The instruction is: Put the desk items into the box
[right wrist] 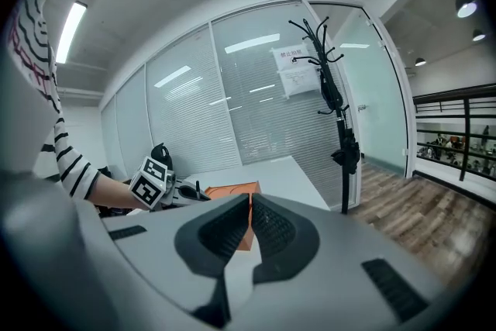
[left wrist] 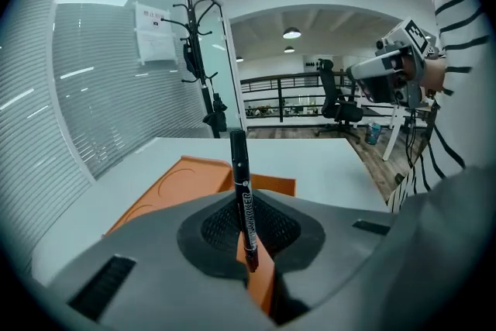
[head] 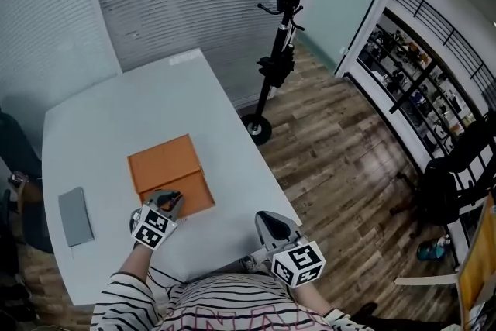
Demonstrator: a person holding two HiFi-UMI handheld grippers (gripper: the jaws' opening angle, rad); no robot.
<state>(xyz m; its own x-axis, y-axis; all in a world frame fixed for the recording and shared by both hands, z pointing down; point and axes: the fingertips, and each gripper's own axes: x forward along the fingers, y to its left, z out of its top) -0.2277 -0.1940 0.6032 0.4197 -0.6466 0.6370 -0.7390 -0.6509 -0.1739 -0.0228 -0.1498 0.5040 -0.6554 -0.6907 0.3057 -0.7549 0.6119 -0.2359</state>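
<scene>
A black marker [left wrist: 240, 167] stands upright between the jaws of my left gripper [left wrist: 248, 232], which is shut on it. In the head view that gripper [head: 172, 202] hovers over the near right corner of the flat orange box [head: 167, 167], which lies open on the white table [head: 116, 112]. The box [left wrist: 167, 186] fills the space just beyond the marker. My right gripper [head: 273, 224] is at the table's near right edge, shut with nothing in it. In its own view the right gripper [right wrist: 249, 205] has its pads touching, with the orange box [right wrist: 229, 188] and the left gripper [right wrist: 159, 186] beyond.
A grey flat rectangular item [head: 75, 215] lies on the table at the near left. A black coat stand [head: 277, 35] rises beyond the table's right side on the wood floor. A black office chair [head: 457, 174] is at the far right. Blinds cover the glass wall behind.
</scene>
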